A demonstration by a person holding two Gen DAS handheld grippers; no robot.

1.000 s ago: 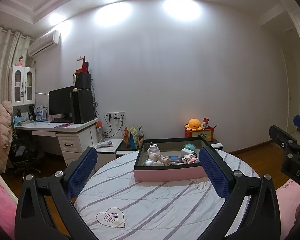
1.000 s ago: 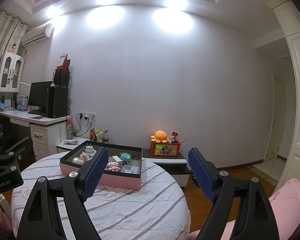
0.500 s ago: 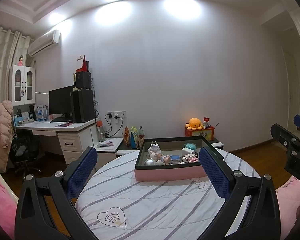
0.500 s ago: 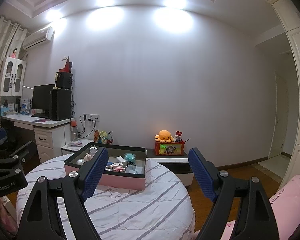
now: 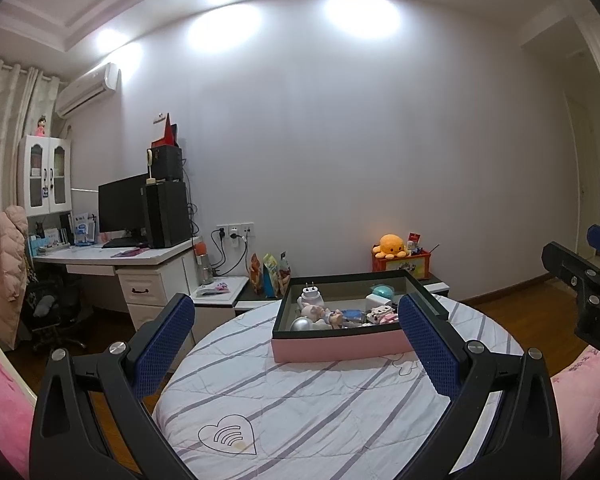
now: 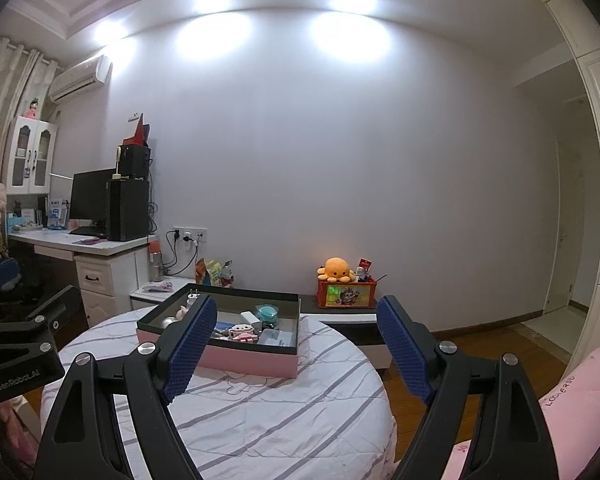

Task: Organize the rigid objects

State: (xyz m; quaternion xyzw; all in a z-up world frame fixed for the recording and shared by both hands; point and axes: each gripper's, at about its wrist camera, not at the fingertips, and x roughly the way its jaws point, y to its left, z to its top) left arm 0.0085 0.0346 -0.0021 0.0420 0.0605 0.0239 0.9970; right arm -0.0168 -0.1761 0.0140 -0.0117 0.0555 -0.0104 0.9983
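A pink box with a black rim [image 5: 336,350] [image 6: 252,364] sits at the far side of a round table under a striped white cloth [image 5: 300,404] [image 6: 268,412]. Inside lie several small items: a white plug [image 5: 311,294], a silver ball [image 5: 302,324], a teal round thing [image 5: 382,290] [image 6: 267,313], a pink block figure [image 6: 242,334]. My left gripper [image 5: 296,340] is open with blue pads, held short of the box, nothing between the fingers. My right gripper [image 6: 296,344] is open too, empty, to the right of the box.
A white desk with monitor and speakers [image 5: 140,216] stands at the left wall. Behind the table a low black stand carries a red box with an orange plush octopus [image 5: 394,246] [image 6: 336,270]. Pink cushions [image 6: 572,400] lie at the right, wooden floor beyond.
The right wrist view has shifted slightly, so the box sits a little further right in it. Both grippers stay open and the left view is unchanged.
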